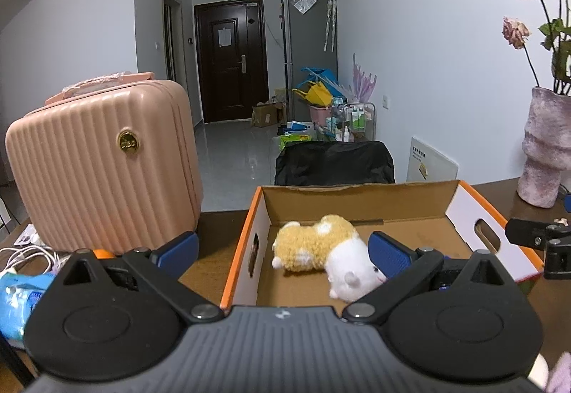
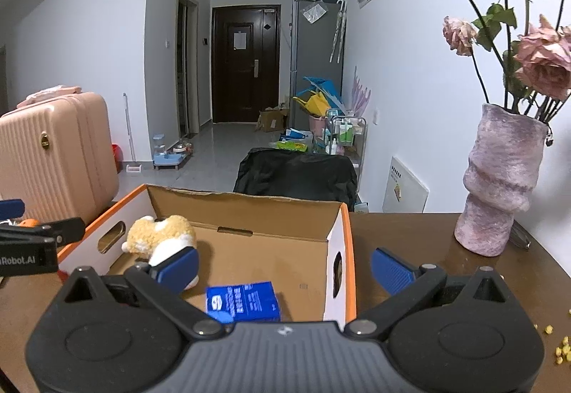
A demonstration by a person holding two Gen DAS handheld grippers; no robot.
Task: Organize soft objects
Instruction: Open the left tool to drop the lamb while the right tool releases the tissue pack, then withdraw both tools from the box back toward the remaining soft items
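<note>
Nearest, left claw spread wide and empty over the cardboard box. Between its blue pads lies a plush hamster, on its side on the box floor: light, squashy, best pinched across the plump tan middle. Blue tissue pack close by, right claw also agape, gripping nothing. Box on the brown tabletop.

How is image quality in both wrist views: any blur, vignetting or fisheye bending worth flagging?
Left wrist view: sharp overall, with dark corner vignetting; the pink suitcase bulges from fisheye distortion, and the plush toy in the cardboard box is slightly soft. Right wrist view: the same dark corners; the vase leans and stretches near the edge; the blue pack is readable as an object, but its print is not legible.
</note>
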